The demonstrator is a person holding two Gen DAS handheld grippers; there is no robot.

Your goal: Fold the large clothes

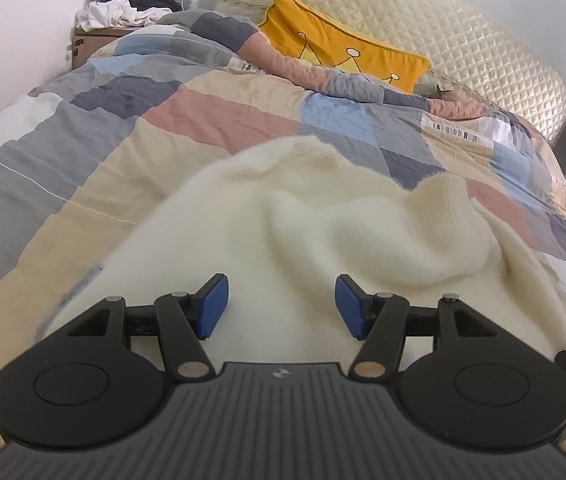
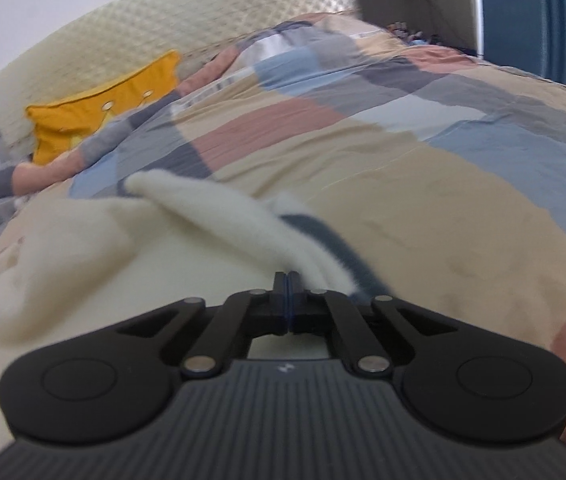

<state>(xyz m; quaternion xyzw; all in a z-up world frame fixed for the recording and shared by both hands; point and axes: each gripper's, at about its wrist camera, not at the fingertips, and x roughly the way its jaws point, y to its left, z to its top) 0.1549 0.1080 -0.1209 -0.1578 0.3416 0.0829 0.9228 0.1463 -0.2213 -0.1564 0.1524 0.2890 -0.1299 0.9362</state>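
sweater lies on quilt at lower centre; pillow behind it, against headboard at top.

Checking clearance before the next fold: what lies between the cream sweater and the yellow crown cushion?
Only the patchwork duvet, rumpled into a ridge just before the yellow crown cushion. Nothing else lies beyond the cream sweater; the left wrist view shows this best.

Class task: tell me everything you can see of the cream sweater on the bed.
The sweater is cream-white, fluffy knit, with ribbing at one edge. It lies rumpled, not yet folded, on the patchwork quilt, with a bulging fold near its middle. In the right wrist view a narrow part of it is raised off the quilt towards the shut right tongs, whose tips meet at its edge; whether they pinch it is unclear. The left tongs are open over it, pads apart.
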